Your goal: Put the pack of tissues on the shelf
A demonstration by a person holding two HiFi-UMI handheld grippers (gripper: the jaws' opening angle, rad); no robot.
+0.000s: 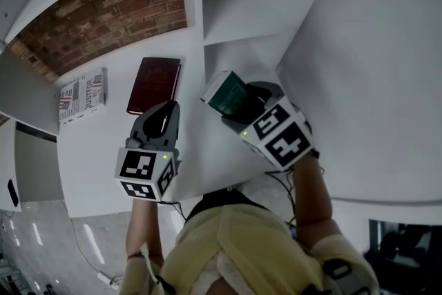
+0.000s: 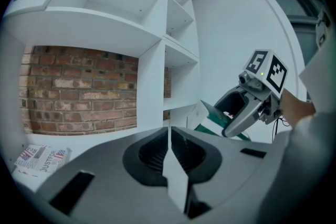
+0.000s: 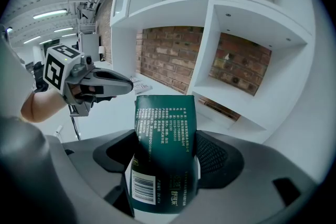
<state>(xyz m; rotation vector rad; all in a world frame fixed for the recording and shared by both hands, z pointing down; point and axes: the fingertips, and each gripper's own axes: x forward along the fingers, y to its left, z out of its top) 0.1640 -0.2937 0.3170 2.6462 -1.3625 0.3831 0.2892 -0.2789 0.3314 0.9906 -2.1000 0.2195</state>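
Just before the shelf (image 1: pixel 194 10), the right gripper (image 1: pixel 240 112) pinches the green pack of tissues (image 1: pixel 226 93), held in the air; the left gripper (image 1: pixel 163 115), beside it, has jaws pressed together, empty.

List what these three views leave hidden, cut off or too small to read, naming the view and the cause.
- Lower end of the pack of tissues: right gripper view, sunk behind the body of the right gripper.
- Its small print: too small to read there.
- Title of the red book: head view, too small.
- Part of the newspaper: left gripper view, covered by the body of the left gripper.
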